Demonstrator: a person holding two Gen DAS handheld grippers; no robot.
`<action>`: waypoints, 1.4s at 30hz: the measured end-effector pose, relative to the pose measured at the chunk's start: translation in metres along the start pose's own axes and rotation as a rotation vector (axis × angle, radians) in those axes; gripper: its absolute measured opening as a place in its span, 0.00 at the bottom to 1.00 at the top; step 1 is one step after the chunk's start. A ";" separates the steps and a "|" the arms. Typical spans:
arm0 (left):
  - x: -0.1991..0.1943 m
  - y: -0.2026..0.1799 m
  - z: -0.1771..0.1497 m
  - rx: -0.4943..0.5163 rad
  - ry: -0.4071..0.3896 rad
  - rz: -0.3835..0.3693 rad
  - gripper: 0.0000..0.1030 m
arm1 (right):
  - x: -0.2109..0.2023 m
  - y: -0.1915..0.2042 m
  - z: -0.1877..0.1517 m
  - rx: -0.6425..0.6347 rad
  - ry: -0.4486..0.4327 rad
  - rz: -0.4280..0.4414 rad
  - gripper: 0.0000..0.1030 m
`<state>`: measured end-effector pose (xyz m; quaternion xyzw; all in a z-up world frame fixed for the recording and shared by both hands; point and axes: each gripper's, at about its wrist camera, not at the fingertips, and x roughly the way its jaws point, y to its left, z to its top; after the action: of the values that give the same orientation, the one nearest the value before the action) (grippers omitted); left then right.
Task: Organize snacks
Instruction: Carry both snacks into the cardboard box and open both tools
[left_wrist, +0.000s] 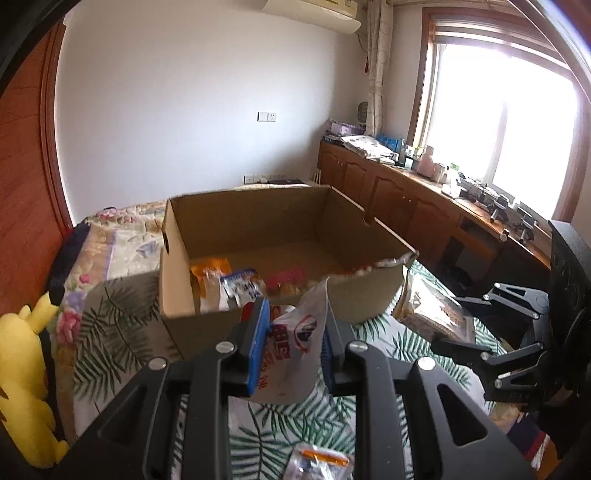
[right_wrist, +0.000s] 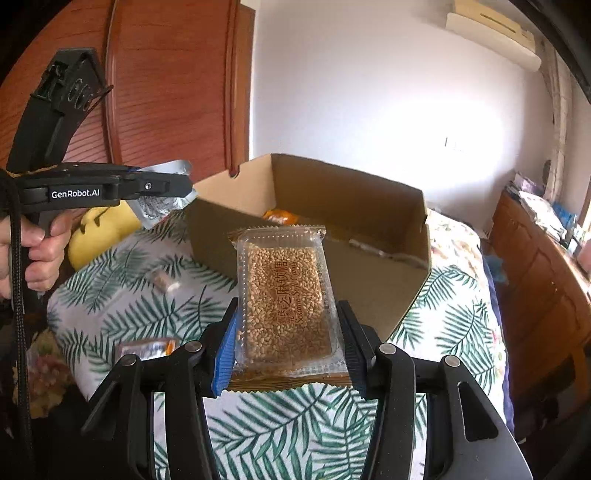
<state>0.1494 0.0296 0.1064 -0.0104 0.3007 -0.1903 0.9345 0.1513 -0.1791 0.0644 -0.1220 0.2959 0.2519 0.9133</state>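
Nearest the left wrist camera, the left gripper (left_wrist: 295, 339) fills the lower middle of the frame, its two blue-padded fingers closed on a white snack pouch (left_wrist: 295, 350) with red print, which stands up crumpled between them. Beyond the pouch, in the centre of the frame, sits an open cardboard box (left_wrist: 354, 221) on a leaf-patterned bedspread (left_wrist: 122, 325). Inside the box, at its near left corner, lie an orange packet (left_wrist: 210, 269), a blue-and-white packet (left_wrist: 243, 284) and a pink packet (left_wrist: 286, 278), close together. At the very bottom edge of the frame a small orange-trimmed sachet (left_wrist: 317, 463) lies on the bedspread. A yellow plush toy (left_wrist: 26, 373) leans at the lower left, and the right gripper (left_wrist: 480, 332) shows at the right edge, seen from the side.

From the right wrist camera, the right gripper (right_wrist: 286, 343) occupies the lower middle, its fingers pressed against both long edges of a clear-wrapped sesame candy bar (right_wrist: 286, 295), held upright with its top reaching in front of the box's near wall. The cardboard box (right_wrist: 369, 206) stands behind it in the centre, with an orange packet (right_wrist: 280, 218) just visible inside. In the left of that frame the left gripper (right_wrist: 177, 188) juts in sideways, a silvery pouch (right_wrist: 162, 199) pinched at its tip, near the box's left corner. Another sachet (right_wrist: 146, 349) lies on the bedspread (right_wrist: 458, 314) at the lower left, and a small blurred wrapper (right_wrist: 164, 282) rests further up.
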 end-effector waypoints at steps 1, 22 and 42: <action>0.000 0.001 0.004 -0.001 -0.004 0.000 0.22 | 0.000 -0.001 0.003 0.004 -0.003 -0.002 0.49; 0.061 0.020 0.053 -0.055 0.031 0.049 0.22 | 0.025 -0.027 0.041 0.077 -0.005 -0.026 0.49; 0.100 0.029 0.038 -0.075 0.083 0.112 0.45 | 0.073 -0.035 0.065 0.124 0.051 -0.079 0.49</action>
<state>0.2556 0.0171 0.0778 -0.0205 0.3463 -0.1267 0.9293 0.2517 -0.1559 0.0751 -0.0831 0.3291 0.1937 0.9205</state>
